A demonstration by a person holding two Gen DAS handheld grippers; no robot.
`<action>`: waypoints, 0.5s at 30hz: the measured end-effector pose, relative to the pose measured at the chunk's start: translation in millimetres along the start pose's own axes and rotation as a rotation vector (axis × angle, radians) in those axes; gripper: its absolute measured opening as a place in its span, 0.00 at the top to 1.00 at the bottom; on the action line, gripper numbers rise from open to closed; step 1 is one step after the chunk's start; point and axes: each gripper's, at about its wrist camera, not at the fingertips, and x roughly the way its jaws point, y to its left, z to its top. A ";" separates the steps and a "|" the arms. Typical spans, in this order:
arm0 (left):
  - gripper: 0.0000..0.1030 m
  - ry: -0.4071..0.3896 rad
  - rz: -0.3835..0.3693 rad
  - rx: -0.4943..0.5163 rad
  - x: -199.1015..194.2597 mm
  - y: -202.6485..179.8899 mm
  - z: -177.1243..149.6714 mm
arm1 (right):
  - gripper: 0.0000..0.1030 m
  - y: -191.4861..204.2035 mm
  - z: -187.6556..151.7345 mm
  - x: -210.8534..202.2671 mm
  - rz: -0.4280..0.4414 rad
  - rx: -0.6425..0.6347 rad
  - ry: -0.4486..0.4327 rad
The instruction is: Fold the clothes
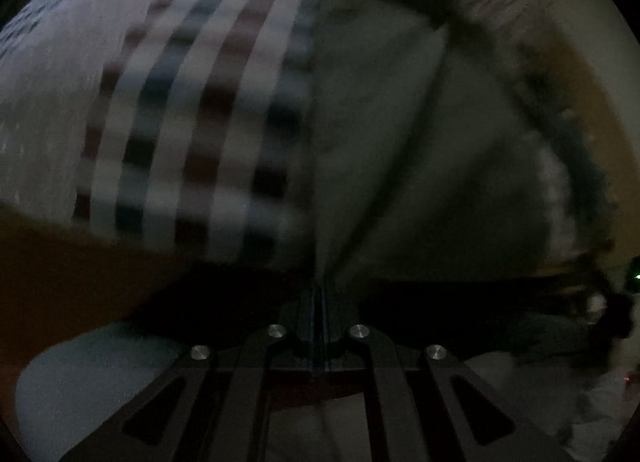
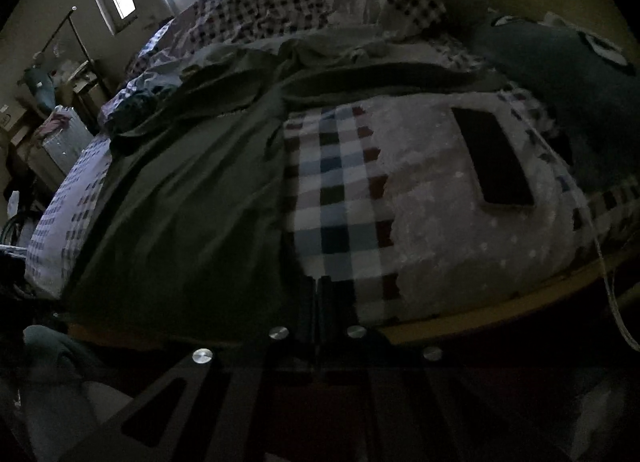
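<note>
Both grippers (image 1: 320,290) (image 2: 318,294) clamped, green garment (image 2: 192,198) edge pinched

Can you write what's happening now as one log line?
left gripper: shut on green garment | right gripper: shut on green garment | phone: on bed

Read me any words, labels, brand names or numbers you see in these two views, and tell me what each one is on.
None can be read.
Phone on the checked bedding: screen dark, no text.
Dark green cushion: white patches, too dim to tell whether they are letters.
Box at the far left: marking too small to read.
Left wrist view: blurred, no text.
</note>
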 end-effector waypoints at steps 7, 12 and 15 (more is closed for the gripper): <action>0.31 -0.010 0.107 -0.014 4.2 11.8 -0.7 | 0.95 4.6 4.4 8.7 -0.020 0.021 -0.020; 0.26 -0.182 0.071 -0.033 -18.9 20.1 32.5 | 0.75 16.0 30.2 12.9 0.037 0.047 -0.047; 0.26 -0.261 0.067 -0.023 -13.1 18.4 64.3 | 0.57 32.3 56.6 19.3 0.078 0.036 -0.065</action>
